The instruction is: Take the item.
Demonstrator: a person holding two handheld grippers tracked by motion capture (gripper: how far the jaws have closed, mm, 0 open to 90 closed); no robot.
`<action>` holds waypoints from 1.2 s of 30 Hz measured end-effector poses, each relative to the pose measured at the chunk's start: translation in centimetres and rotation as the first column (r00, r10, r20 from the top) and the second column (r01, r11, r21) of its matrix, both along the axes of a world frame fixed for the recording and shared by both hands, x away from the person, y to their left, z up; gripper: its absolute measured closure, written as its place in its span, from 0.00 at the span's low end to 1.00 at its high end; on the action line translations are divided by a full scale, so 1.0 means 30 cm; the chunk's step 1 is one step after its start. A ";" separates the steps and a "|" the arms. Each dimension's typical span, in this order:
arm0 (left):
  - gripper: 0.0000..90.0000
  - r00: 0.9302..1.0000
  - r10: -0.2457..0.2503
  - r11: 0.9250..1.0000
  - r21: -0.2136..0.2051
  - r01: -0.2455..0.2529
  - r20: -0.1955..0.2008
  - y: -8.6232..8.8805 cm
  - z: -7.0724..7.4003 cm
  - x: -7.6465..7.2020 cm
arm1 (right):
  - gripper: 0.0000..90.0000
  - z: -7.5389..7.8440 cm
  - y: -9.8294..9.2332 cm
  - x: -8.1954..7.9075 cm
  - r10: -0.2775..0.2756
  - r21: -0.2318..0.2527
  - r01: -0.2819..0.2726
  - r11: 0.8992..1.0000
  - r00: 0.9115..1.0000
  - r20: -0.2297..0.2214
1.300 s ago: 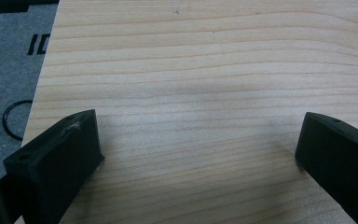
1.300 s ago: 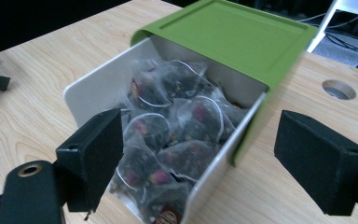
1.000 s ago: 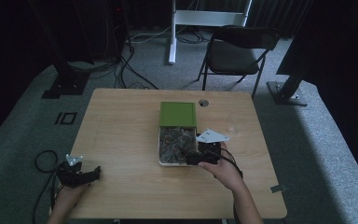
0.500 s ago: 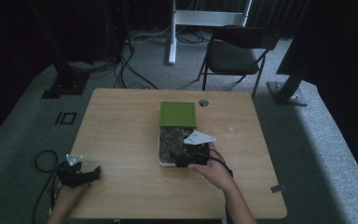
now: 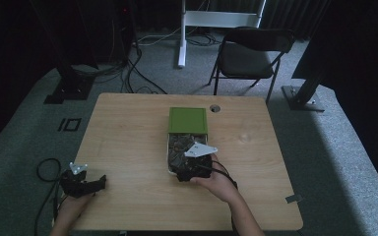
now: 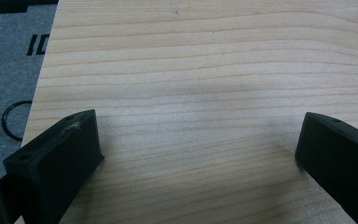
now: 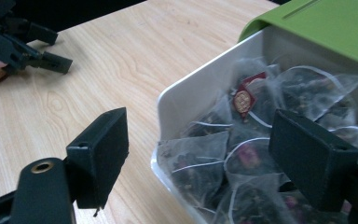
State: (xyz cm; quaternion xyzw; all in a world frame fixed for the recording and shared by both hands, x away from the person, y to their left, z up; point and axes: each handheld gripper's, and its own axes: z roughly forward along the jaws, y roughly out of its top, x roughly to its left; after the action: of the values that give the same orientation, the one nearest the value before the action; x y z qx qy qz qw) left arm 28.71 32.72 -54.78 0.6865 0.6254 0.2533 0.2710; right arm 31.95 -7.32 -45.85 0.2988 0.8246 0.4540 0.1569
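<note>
At about seven o'clock on the worktop (image 5: 128,132), the left gripper (image 5: 96,184) rests near the near-left corner, jaws spread wide over bare wood with nothing between them, as the left gripper view shows. The right gripper (image 5: 184,169) is closer to the work: in the high view it sits at the near end of the white box (image 5: 168,157), around six o'clock of it, held in the person's right hand (image 5: 214,182). Its jaws stand wide apart and empty, one outside the box's near-left wall, the other over the contents. Straight ahead of them, toward twelve to one o'clock in the right gripper view, lies a heap of pyramid tea bags (image 7: 242,154), with a red tag (image 7: 243,98) among them. The box's long axis runs away from the person, and its green lid (image 5: 188,119) covers the far half. The right hand is plainly the nearer one for any pick, probably needing only a short drop into the bags.
</note>
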 end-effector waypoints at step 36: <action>0.01 1.000 0.000 1.000 0.000 0.000 0.000 0.000 0.000 0.000 | 0.48 -0.112 0.053 0.001 -0.005 -0.082 0.003 0.997 1.000 -0.025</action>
State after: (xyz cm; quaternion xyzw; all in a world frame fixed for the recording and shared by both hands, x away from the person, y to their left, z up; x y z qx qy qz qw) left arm 28.71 32.72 -54.78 0.6865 0.6254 0.2534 0.2711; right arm 32.00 -5.74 -49.20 0.2994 0.8439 0.4155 0.1597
